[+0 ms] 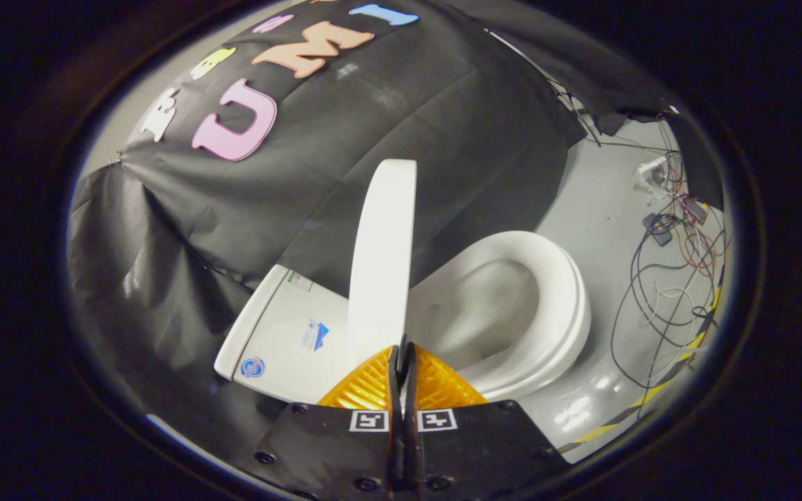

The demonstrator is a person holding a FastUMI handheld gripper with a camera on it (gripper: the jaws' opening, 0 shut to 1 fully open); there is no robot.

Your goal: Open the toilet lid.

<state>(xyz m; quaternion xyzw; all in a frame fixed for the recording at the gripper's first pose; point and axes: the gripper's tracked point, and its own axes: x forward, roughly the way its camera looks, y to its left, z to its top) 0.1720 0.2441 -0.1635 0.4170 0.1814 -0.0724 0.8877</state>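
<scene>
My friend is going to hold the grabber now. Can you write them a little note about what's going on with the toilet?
Gripper: fingers closed together with nothing between them, tips right at the edge of the lid.
Lid: raised, standing about upright just ahead of the fingers, between the tank and the bowl.
Seat: down on the bowl, uncovered.
Done: the lid is lifted off the seat.
Left: I can't tell whether the lid leans on the tank; probably nudge it back until it rests, then draw the gripper away.
Mind the cables on the floor beyond the toilet.
</scene>
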